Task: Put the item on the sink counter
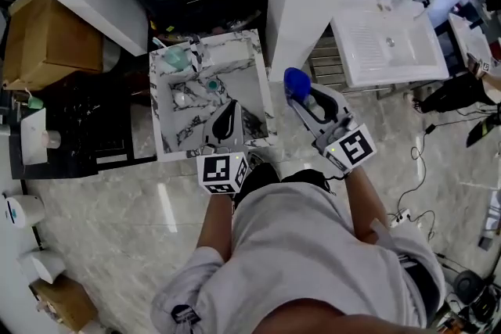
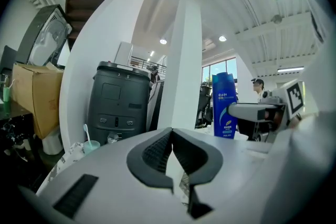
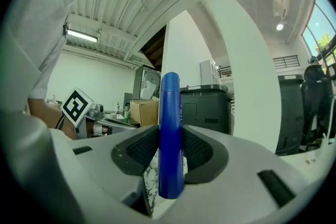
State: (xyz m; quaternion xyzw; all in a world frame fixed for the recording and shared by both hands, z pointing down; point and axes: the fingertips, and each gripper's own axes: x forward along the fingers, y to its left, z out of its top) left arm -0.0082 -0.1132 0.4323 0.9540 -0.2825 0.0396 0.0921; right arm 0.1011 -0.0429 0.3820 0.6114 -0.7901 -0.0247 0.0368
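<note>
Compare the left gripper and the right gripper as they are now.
The left gripper has its fingers shut on nothing; the right gripper clamps an upright blue bottle. The left gripper is over the marble sink counter; the right gripper is beside it, past its edge. Each carries a marker cube.

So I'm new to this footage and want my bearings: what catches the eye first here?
A tall blue bottle stands out, held upright in the right gripper, just right of the marble sink counter in the head view. The left gripper, shut and empty, hovers over that counter's near edge.
</note>
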